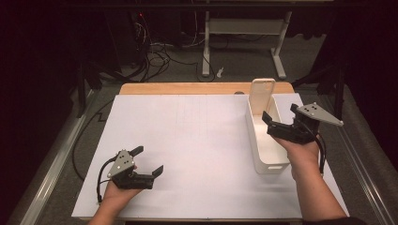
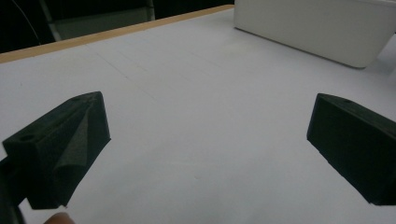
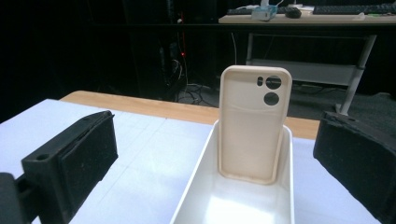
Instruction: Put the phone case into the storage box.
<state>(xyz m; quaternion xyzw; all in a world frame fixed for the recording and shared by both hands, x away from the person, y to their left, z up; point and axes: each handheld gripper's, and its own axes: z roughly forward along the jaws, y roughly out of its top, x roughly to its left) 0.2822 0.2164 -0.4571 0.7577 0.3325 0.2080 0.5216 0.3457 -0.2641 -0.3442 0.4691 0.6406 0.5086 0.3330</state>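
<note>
A long white bin (image 1: 268, 157) lies lengthwise on the right side of the white-covered table (image 1: 187, 140). A cream phone case (image 1: 262, 93) stands upright against the bin's far end, camera cut-outs at the top. My right gripper (image 1: 280, 113) hovers open over the bin's right wall, pointing at the case. In the right gripper view the phone case (image 3: 254, 126) rises between the spread jaws of the gripper (image 3: 217, 126), with the bin (image 3: 201, 182) below. My left gripper (image 1: 149, 159) rests open at the table's near left, nothing between its jaws (image 2: 208, 116). The bin (image 2: 317, 28) lies far ahead of it.
A wooden table edge (image 1: 187, 88) runs along the far side. Beyond it are a white desk frame (image 1: 244, 42) and tangled cables (image 1: 155, 56) on the floor. Metal rails (image 1: 56, 154) flank the table.
</note>
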